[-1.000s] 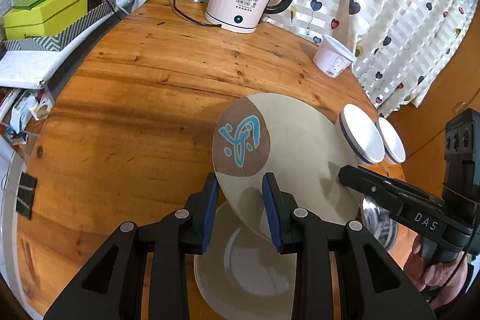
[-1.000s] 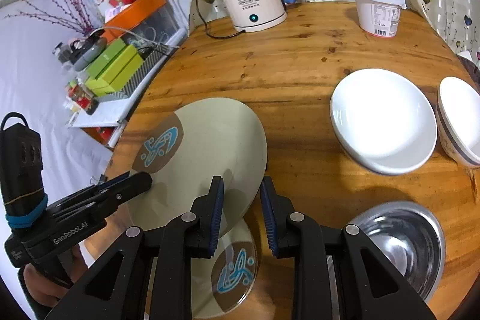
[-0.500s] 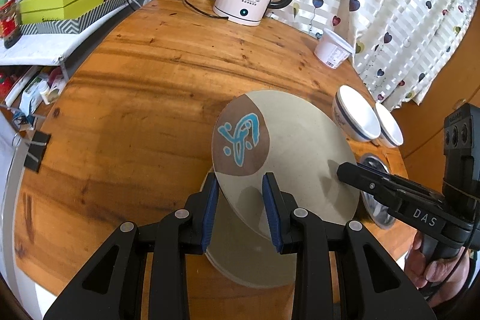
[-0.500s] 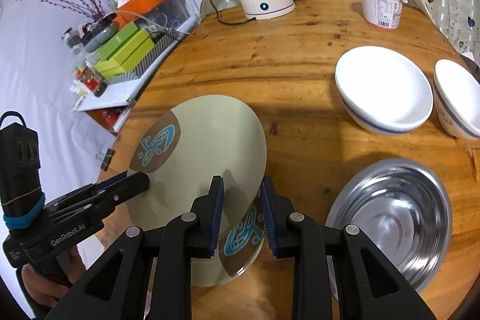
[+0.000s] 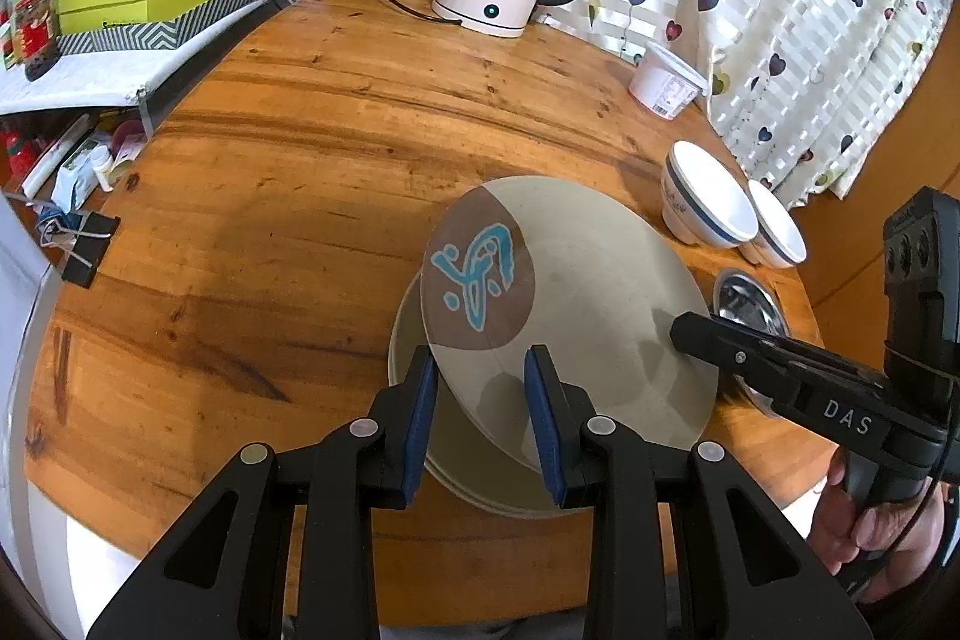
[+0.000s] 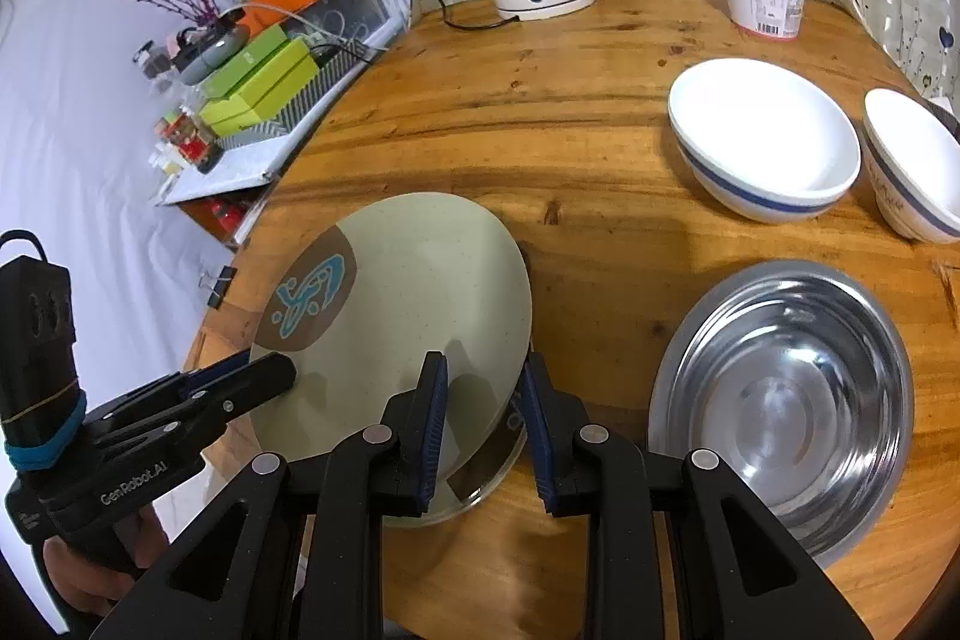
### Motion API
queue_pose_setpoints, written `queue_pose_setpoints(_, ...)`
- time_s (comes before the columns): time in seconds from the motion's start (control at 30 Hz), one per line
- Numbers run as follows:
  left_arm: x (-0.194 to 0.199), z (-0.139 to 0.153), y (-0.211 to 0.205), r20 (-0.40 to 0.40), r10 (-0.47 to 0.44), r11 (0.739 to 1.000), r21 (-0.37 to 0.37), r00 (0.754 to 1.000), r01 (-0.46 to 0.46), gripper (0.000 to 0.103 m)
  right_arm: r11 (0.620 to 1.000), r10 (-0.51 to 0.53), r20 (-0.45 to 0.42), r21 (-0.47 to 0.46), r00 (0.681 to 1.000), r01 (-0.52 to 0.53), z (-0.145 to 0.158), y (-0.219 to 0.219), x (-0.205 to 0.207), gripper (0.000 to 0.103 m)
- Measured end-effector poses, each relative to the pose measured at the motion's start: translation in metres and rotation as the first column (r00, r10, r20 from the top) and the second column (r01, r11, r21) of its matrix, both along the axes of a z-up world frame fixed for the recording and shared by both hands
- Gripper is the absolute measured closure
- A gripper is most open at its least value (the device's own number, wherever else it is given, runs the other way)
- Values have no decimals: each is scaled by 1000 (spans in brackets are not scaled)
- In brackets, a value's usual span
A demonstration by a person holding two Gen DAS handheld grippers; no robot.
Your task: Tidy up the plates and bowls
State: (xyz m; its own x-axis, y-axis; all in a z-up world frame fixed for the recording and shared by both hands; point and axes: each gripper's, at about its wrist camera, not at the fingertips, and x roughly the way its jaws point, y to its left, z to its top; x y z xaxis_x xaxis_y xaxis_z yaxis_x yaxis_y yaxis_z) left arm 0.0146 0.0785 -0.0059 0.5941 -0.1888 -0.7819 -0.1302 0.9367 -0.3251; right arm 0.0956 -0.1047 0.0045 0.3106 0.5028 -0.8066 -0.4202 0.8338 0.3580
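Both the left gripper (image 5: 480, 412) and the right gripper (image 6: 483, 427) clamp opposite rims of the upper plate (image 5: 570, 304), held tilted just above the lower plate (image 5: 414, 334), left of the steel bowl (image 6: 786, 400). Risk: uneven release lets it slide off

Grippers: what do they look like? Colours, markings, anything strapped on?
Both are black plastic with blue pads and silver pivot pins. The right gripper reads "DAS"; the left gripper reads "GenRobot.AI", with a blue band round its black rear module. Bare hands hold each.
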Motion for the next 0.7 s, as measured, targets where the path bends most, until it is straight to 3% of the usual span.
queue_pose_setpoints(0.7,-11,-14,-8,-25,24,999,41,999,-23,72,999,34,1,-42,999,-34,-14,6,-8,79)
